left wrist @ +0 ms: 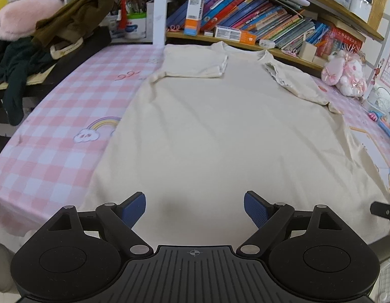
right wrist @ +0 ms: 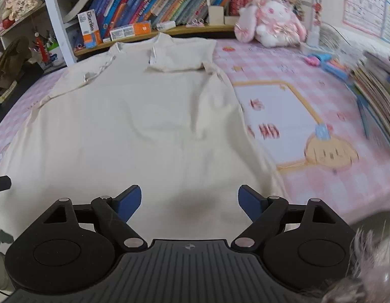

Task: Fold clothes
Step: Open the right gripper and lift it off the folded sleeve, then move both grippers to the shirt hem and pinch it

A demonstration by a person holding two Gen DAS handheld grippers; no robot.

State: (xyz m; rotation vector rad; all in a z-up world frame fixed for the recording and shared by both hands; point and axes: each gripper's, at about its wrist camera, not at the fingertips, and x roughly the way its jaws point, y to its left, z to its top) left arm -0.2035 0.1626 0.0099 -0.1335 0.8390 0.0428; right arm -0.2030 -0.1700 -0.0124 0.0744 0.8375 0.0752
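The cream cotton short-sleeved shirt (left wrist: 220,126) lies flat and spread out on the surface (left wrist: 56,116), which is covered by a pink-and-white checked cloth printed with a rainbow and cartoon figures. Its collar points to the far side, toward the shelf, and its hem reaches the near edge. Both short sleeves are folded inward onto the body of the shirt: one on the far left, one on the far right.

The left hand-held gripper (left wrist: 195,210) hangs over the near part of the shirt with its blue-padded fingers (left wrist: 134,210) spread wide apart and nothing between them. The right hand-held gripper (right wrist: 190,205) is likewise above the near hem, its fingers apart and empty.

Along the far side a wooden shelf holds a leaning row of colourful books (left wrist: 258,17) and some small boxes. A pink-and-white plush rabbit (right wrist: 270,22) sits at the far right of the surface. On the far left lies a heap of dark and olive-brown garments (left wrist: 68,22).
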